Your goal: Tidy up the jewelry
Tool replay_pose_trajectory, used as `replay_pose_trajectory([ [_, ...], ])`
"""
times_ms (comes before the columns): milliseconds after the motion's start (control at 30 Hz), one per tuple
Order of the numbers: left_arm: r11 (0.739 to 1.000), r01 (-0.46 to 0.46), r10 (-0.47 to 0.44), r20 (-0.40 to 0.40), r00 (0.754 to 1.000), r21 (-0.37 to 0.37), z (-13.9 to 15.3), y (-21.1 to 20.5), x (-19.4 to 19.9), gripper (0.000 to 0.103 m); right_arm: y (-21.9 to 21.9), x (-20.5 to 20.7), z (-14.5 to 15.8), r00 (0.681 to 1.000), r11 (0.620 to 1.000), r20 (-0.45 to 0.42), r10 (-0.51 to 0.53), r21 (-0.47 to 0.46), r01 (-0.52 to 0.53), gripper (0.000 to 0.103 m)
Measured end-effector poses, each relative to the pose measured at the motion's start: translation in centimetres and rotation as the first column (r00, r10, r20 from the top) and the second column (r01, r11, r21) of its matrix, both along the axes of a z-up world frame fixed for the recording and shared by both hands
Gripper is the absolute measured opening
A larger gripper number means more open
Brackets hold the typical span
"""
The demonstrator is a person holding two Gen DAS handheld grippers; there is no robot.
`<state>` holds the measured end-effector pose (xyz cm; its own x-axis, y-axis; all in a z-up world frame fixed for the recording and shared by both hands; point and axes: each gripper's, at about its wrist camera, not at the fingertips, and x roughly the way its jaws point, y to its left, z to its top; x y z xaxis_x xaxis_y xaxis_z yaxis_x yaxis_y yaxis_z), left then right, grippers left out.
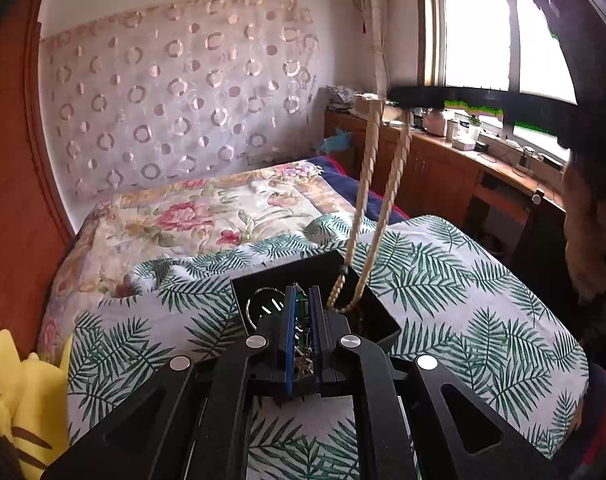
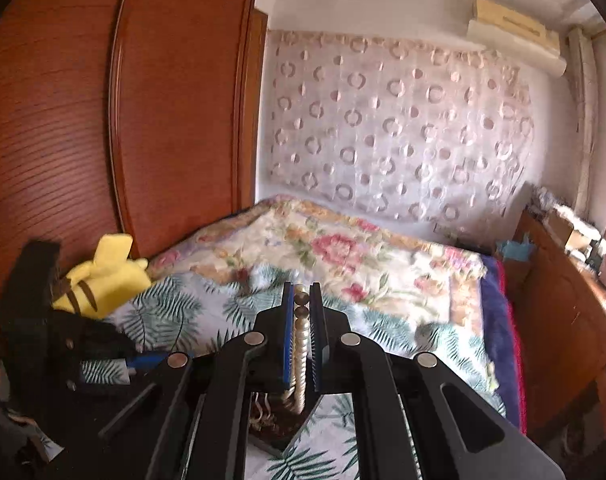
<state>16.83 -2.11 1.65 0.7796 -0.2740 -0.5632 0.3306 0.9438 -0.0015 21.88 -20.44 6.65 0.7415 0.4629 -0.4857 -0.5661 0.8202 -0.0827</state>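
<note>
Left wrist view: the left gripper is pinched tight just above the black box, which sits on the fern-print sheet; something small and green shows between its fingers. A cream bead necklace hangs into the box from the right gripper above it.

Right wrist view: the right gripper is clamped on the necklace, directly over the box.
</note>
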Motion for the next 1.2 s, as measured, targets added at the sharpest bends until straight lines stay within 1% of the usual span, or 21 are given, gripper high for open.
replay_pose_trajectory([
  [233, 1.0, -0.017, 0.017, -0.006, 1.0, 0.012, -0.1, -0.3, 1.7, 0.006, 0.7, 1.2, -4.6, 0.994, 1.0, -0.109, 0.006, -0.022, -0.009, 0.009],
  [433, 0.999, -0.034, 0.035, -0.026, 0.999, 0.023, -0.9, -0.6, 3.3, 0.006, 1.0, 1.3, -7.2, 0.986, 1.0, -0.164, 0.016, -0.023, -0.02, 0.01],
  [467, 0.999, -0.037, 0.037, -0.03, 0.999, 0.024, -1.1, -0.7, 3.6, 0.006, 1.0, 1.1, -7.5, 0.987, 1.0, -0.161, 0.016, -0.024, -0.02, 0.009],
  [500, 0.999, -0.04, 0.041, -0.034, 0.999, 0.025, -1.2, -0.6, 3.7, 0.006, 0.9, 1.0, -7.7, 0.987, 1.0, -0.159, 0.015, -0.024, -0.019, 0.013],
  [533, 0.998, -0.05, 0.051, -0.038, 0.998, 0.024, -1.5, -0.6, 3.8, 0.009, 0.8, 0.8, -7.9, 0.987, 1.0, -0.162, 0.01, -0.021, -0.014, 0.027],
  [567, 0.998, -0.057, 0.058, -0.043, 0.997, 0.02, -1.8, -0.6, 3.8, 0.022, 0.6, 0.7, -8.0, 0.987, 1.0, -0.162, 0.007, -0.013, -0.009, 0.035],
  [600, 0.998, -0.06, 0.061, -0.041, 0.997, 0.013, -2.0, -0.5, 3.6, 0.037, 0.4, 0.5, -8.0, 0.987, 1.0, -0.159, 0.003, -0.004, -0.003, 0.046],
  [633, 0.998, -0.065, 0.066, -0.037, 0.997, 0.01, -2.1, -0.4, 3.4, 0.044, 0.2, 0.1, -7.9, 0.989, 1.0, -0.151, -0.002, 0.007, 0.003, 0.047],
  [667, 0.997, -0.074, 0.075, -0.031, 0.997, 0.014, -2.2, -0.3, 3.2, 0.055, -0.1, -0.1, -7.8, 0.989, 1.0, -0.148, -0.003, 0.018, 0.006, 0.047],
  [700, 0.996, -0.084, 0.085, -0.026, 0.996, 0.019, -2.2, -0.3, 3.0, 0.063, -0.5, -0.6, -7.8, 0.989, 0.999, -0.146, -0.009, 0.033, 0.014, 0.047],
  [733, 0.994, -0.105, 0.105, -0.016, 0.994, 0.026, -2.2, -0.1, 2.4, 0.067, -0.8, -0.9, -7.7, 0.99, 0.999, -0.142, -0.015, 0.047, 0.022, 0.047],
  [767, 0.993, -0.113, 0.113, -0.008, 0.994, 0.026, -2.2, 0.1, 2.0, 0.075, -1.1, -1.2, -7.5, 0.99, 0.998, -0.14, -0.017, 0.059, 0.025, 0.047],
  [800, 0.992, -0.121, 0.121, 0.003, 0.993, 0.024, -2.1, 0.3, 1.5, 0.082, -1.4, -1.6, -7.4, 0.991, 0.997, -0.133, -0.019, 0.073, 0.029, 0.049],
  [867, 0.989, -0.147, 0.147, 0.03, 0.989, 0.018, -2.0, 0.8, 0.0, 0.091, -1.9, -2.9, -7.3, 0.993, 0.995, -0.11, -0.038, 0.088, 0.048, 0.055],
  [900, 0.987, -0.161, 0.16, 0.042, 0.986, 0.016, -2.0, 1.1, -0.9, 0.095, -2.1, -3.8, -7.3, 0.994, 0.994, -0.094, -0.052, 0.093, 0.061, 0.058],
  [933, 0.985, -0.171, 0.17, 0.049, 0.984, 0.013, -1.9, 1.3, -1.4, 0.095, -2.2, -4.4, -7.3, 0.995, 0.993, -0.085, -0.06, 0.098, 0.068, 0.06],
  [967, 0.983, -0.182, 0.182, 0.055, 0.982, 0.009, -1.9, 1.6, -2.0, 0.095, -2.4, -5.0, -7.4, 0.995, 0.992, -0.08, -0.064, 0.105, 0.073, 0.06],
  [1033, 0.981, -0.194, 0.193, 0.061, 0.979, 0.009, -1.9, 1.8, -3.2, 0.095, -2.8, -6.3, -7.5, 0.995, 0.99, -0.07, -0.067, 0.122, 0.075, 0.066],
  [1167, 0.977, -0.211, 0.209, 0.073, 0.975, 0.016, -1.6, 1.9, -5.3, 0.095, -3.3, -8.0, -7.8, 0.995, 0.987, -0.052, -0.08, 0.135, 0.086, 0.069],
  [1200, 0.976, -0.217, 0.215, 0.076, 0.974, 0.019, -1.6, 1.8, -5.8, 0.095, -3.4, -8.3, -7.9, 0.995, 0.987, -0.045, -0.088, 0.134, 0.093, 0.071],
])
